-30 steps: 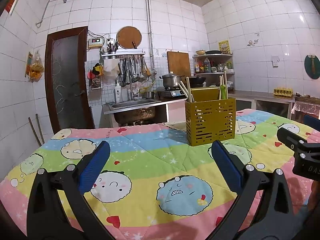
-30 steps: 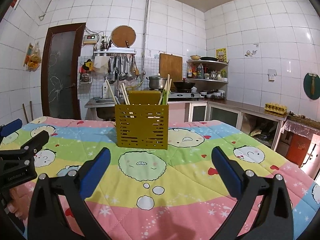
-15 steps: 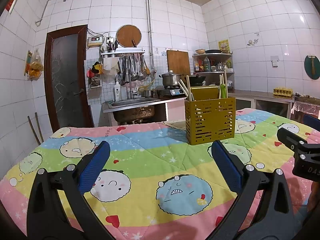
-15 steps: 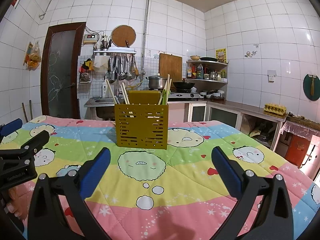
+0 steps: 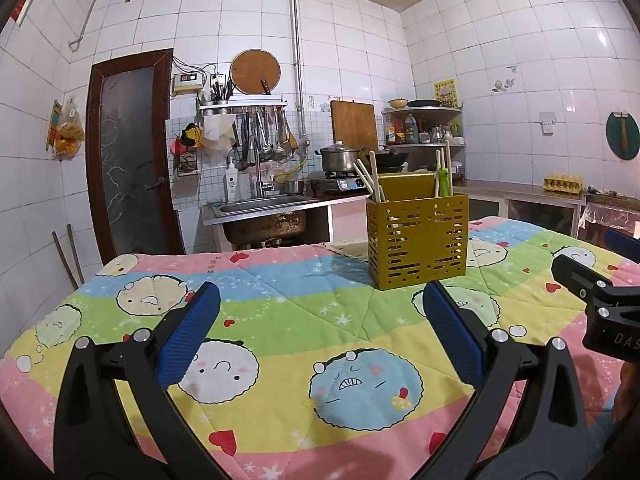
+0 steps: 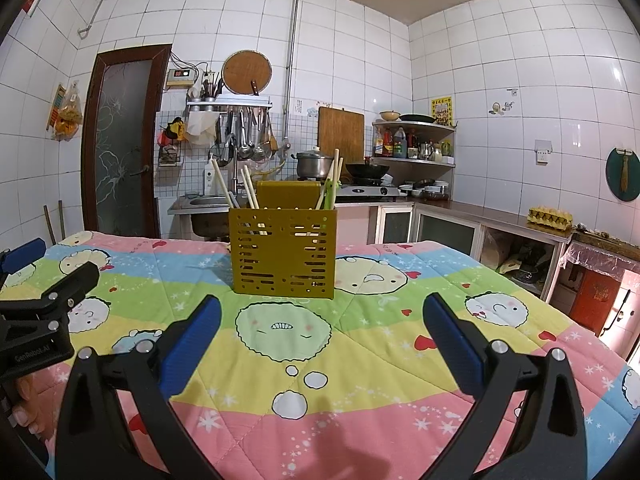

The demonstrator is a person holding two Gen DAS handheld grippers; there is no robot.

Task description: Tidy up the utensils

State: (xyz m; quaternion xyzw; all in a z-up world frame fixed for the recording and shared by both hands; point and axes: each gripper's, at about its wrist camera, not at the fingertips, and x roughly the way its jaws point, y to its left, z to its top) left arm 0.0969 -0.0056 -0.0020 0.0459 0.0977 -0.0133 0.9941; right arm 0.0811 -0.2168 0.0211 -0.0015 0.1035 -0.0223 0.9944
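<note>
Chopsticks (image 6: pixel 248 190) stand upright in a mustard-yellow perforated holder (image 6: pixel 283 254), which sits just above the middle of the right wrist frame on a quilted, cartoon-printed table cover (image 6: pixel 360 364) striped in pink, blue, green and yellow. Pale sticks lean out of its left side, and a few more rise at its right beside a green-handled utensil (image 6: pixel 330 194). In the left wrist view the same holder (image 5: pixel 418 240) appears right of centre, again with sticks poking above its rim.

Both tools hover low over the cover, well short of the holder. The left gripper (image 5: pixel 320 332) fills the bottom of its own frame, its blue-padded fingers (image 5: pixel 188 334) spread wide with nothing between them but the printed cloth. The right gripper (image 6: pixel 320 340) shows the same wide spread at the bottom of its frame, also with nothing in its grasp. Each tool peeks into the other's picture: a black clamp body at the far right edge of the left view, and one at the far left edge of the right view, where a person's fingertips (image 6: pixel 24 418) curl under it.

Behind the table, a steel sink (image 5: pixel 264 204) occupies the centre-left of the left view, with ladles hanging on the tiled wall above it and a lidded pot (image 5: pixel 338 158) on a stove nearby.
</note>
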